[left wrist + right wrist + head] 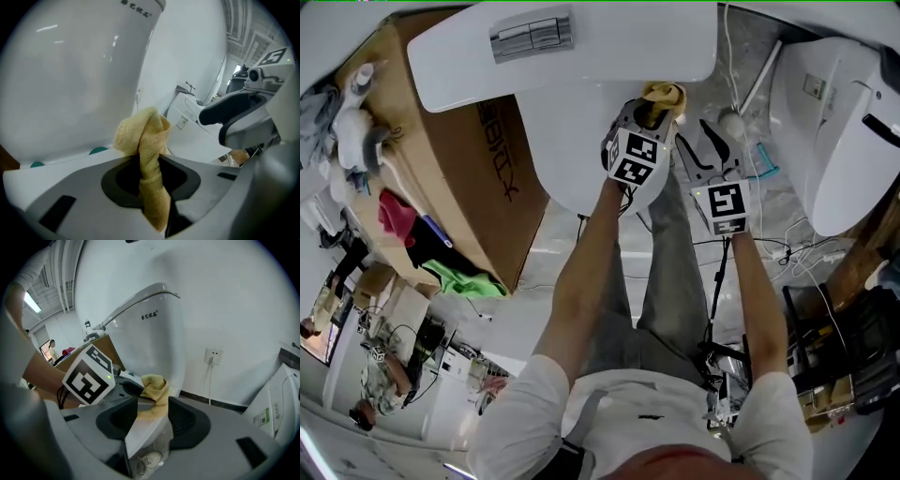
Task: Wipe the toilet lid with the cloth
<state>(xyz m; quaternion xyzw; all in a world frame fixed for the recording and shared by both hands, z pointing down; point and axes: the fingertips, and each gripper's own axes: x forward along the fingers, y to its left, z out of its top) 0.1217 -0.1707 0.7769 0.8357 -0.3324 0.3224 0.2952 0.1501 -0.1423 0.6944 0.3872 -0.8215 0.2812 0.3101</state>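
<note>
The white toilet lid (577,141) lies below the tank (609,47). At the lid's right edge my left gripper (654,111) is shut on a bunched yellow cloth (664,94). In the left gripper view the cloth (143,140) stands up between the jaws, close to the toilet's white front (70,84). My right gripper (712,150) hangs open just right of the lid. In the right gripper view the lid's white edge (143,430) shows in the gap of my right gripper (149,416), with the cloth (154,390) behind it. I cannot tell whether the jaws touch the lid.
A brown cardboard box (478,178) with rags stands left of the toilet. Another white toilet (839,122) stands at the right. Cables (778,248) run over the floor there. A wall socket (213,355) sits behind the toilet. The person's grey trouser legs (661,272) stand before the bowl.
</note>
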